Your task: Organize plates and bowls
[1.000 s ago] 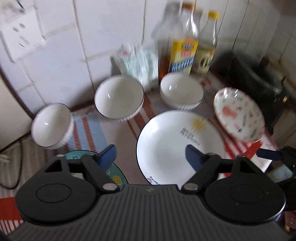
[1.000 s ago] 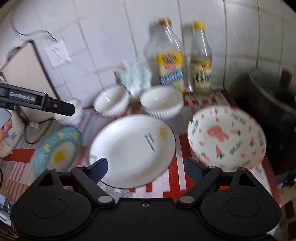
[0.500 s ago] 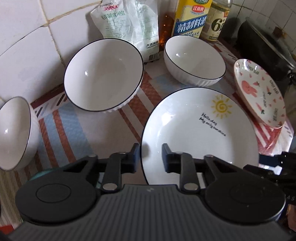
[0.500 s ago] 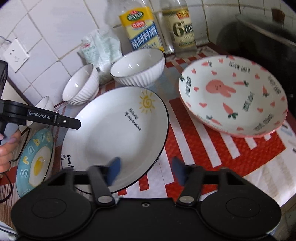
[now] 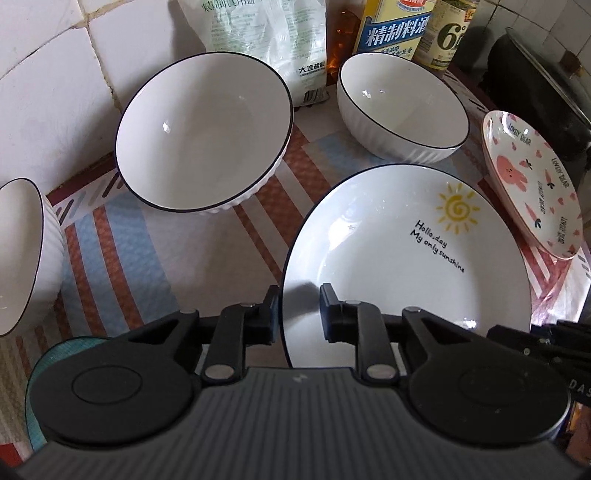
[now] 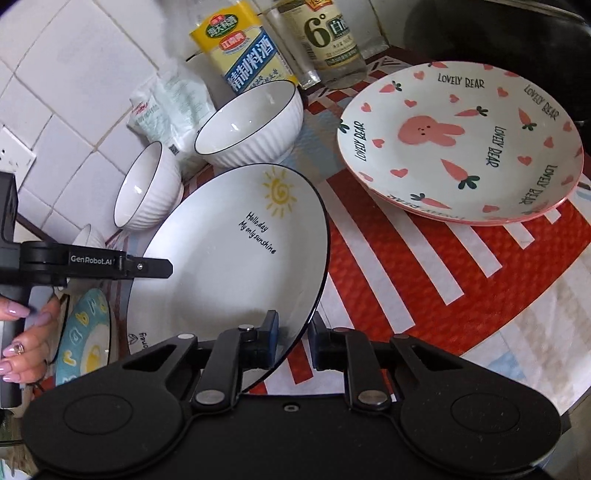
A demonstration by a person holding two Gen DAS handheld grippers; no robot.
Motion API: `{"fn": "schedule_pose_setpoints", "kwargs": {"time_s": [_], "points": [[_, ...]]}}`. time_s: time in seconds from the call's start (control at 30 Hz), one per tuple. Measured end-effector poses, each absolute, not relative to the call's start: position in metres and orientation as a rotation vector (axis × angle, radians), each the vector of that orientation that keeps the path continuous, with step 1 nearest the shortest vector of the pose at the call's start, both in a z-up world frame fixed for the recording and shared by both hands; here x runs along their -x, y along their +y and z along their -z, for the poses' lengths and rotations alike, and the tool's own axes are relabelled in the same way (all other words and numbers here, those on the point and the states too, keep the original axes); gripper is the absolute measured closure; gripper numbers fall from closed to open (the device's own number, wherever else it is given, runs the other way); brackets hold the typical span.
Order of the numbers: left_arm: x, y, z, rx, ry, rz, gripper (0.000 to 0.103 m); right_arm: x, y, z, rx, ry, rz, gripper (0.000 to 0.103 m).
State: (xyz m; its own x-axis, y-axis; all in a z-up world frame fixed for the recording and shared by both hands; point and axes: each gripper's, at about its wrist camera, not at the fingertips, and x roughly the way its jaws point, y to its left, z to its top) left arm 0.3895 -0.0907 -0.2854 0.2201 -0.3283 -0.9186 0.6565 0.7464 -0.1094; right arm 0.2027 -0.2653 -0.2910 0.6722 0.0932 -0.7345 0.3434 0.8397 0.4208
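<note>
A white plate with a yellow sun (image 5: 406, 258) (image 6: 229, 240) lies in the middle of the striped mat. My left gripper (image 5: 299, 314) is shut on its near left rim, one pad inside the rim and one outside. From the right wrist view that same left gripper (image 6: 166, 266) reaches over the plate's left edge. My right gripper (image 6: 293, 341) is closing on the plate's near right rim, which runs between its pads. A pink rabbit plate (image 6: 458, 144) (image 5: 532, 181) sits to the right. Three white ribbed bowls (image 5: 203, 129) (image 5: 399, 103) (image 5: 18, 251) stand behind and to the left.
A teal egg plate (image 6: 86, 339) lies at the near left, partly under the sun plate. Two bottles (image 6: 243, 48) (image 6: 328, 33) and a white bag (image 5: 266, 33) stand against the tiled wall. A black pot (image 6: 498, 29) sits at the back right. A hand (image 6: 26, 343) holds the left gripper's handle.
Both grippers came down toward the sun plate with jaws wide, then the jaws closed on its rim, the left on the left edge and the right on the near right edge.
</note>
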Motion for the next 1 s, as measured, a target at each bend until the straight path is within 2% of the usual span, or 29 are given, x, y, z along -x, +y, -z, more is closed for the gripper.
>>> {"fn": "schedule_pose_setpoints", "kwargs": {"time_s": [0.6, 1.0], "points": [[-0.322, -0.055, 0.251, -0.291, 1.122, 0.655, 0.083, -0.155, -0.261, 0.253, -0.502, 0.852, 0.017, 0.082], [-0.277, -0.045, 0.271, -0.308, 1.154, 0.553, 0.083, -0.134, -0.268, 0.279, -0.468, 0.887, -0.100, 0.082]]}}
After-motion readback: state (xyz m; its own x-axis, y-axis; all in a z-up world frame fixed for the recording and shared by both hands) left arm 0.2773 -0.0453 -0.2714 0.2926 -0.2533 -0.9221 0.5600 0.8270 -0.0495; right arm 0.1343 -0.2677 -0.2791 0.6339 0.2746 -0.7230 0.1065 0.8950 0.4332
